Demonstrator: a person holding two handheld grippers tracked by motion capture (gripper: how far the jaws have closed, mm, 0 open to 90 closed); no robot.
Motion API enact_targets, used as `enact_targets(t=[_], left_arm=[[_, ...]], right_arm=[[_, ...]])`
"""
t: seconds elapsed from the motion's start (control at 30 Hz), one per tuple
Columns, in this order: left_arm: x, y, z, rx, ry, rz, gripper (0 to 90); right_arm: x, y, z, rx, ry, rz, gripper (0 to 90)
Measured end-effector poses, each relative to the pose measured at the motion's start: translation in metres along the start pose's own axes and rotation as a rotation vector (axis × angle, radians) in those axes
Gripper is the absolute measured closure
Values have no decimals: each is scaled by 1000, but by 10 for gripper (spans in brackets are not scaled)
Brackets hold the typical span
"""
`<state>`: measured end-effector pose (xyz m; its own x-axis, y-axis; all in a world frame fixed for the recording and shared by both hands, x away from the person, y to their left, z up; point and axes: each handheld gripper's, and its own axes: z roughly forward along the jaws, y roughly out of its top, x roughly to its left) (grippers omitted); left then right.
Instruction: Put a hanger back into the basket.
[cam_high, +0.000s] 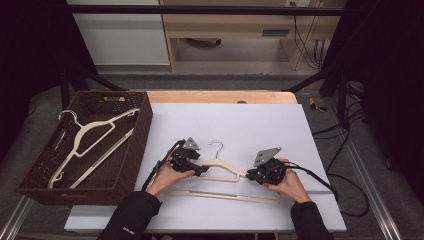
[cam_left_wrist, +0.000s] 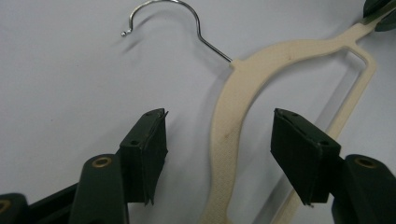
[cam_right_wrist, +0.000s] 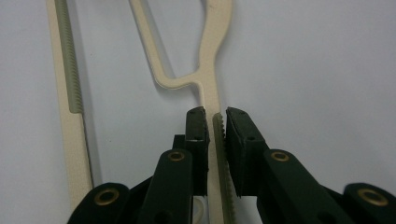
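A cream plastic hanger (cam_high: 226, 170) with a thin chrome wire hook (cam_high: 216, 147) lies flat on the pale grey board (cam_high: 260, 125) that covers the table, near its front edge. Its shoulders curve smoothly, its lower bar is straight, and ribbed grey-green grip strips run along the arm tip and the bar (seen closely in the right gripper view).

The right hand-held gripper (cam_right_wrist: 215, 140) is clamped on the hanger's right arm tip, its toothed black jaws pressed against the ribbed strip from both sides. The left hand-held gripper (cam_left_wrist: 219, 154) is spread wide, with the hanger's left shoulder lying between its jaws and neither pad touching it. From above, both hands come in low from the front edge in dark sleeves, each gripper angled inward toward the hanger's middle, cables trailing behind.

At the table's left stands a dark brown woven basket (cam_high: 145, 117) with a second cream hanger (cam_high: 95, 137) lying inside. Beyond the table are a grey floor, light wooden furniture (cam_high: 225, 30) and loose black cables (cam_high: 310, 47).
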<state>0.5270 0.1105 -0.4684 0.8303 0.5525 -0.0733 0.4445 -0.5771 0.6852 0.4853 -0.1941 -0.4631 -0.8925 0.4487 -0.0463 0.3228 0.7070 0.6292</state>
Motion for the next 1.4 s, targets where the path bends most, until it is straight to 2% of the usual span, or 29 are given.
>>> enact_targets(t=[0.17, 0.27, 0.4, 0.5, 0.57, 0.6, 0.7, 0.77, 0.9, 1.07, 1.17, 1.27, 1.4], left_arm=[[-1, 0, 3, 17, -4, 12, 397], [-3, 0, 5, 24, 2, 19, 418], [-6, 1, 5, 37, 31, 33, 562], [-8, 2, 4, 48, 20, 40, 676], [-9, 2, 4, 53, 27, 47, 698], [-10, 2, 3, 60, 27, 69, 706], [-11, 2, 2, 64, 29, 79, 716], [-14, 3, -2, 74, 45, 122, 722], [-23, 2, -10, 56, 75, 173, 732], [-33, 2, -20, 25, 98, 198, 739], [-39, 3, -27, 23, 113, 220, 740], [-45, 2, -32, 16, 126, 231, 742], [-50, -1, -37, 13, 139, 241, 743]], right_arm=[[3, 2, -10, -32, -2, -6, 795], [5, 4, -13, -33, -10, -15, 795], [8, 7, -11, -20, -7, -29, 796], [9, 8, -13, -27, -6, -27, 796], [9, 8, -13, -33, -4, -34, 796], [10, 9, -14, -30, -5, -19, 795], [10, 8, -13, -23, -6, -25, 795], [10, 7, -10, -8, -11, -17, 792], [9, 5, -9, -9, -8, 5, 782], [6, 4, -12, -55, 5, 42, 659], [6, 8, -14, -103, 33, 76, 567], [7, 16, -17, -170, 62, 140, 480], [13, 29, -19, -205, 63, 156, 452]])
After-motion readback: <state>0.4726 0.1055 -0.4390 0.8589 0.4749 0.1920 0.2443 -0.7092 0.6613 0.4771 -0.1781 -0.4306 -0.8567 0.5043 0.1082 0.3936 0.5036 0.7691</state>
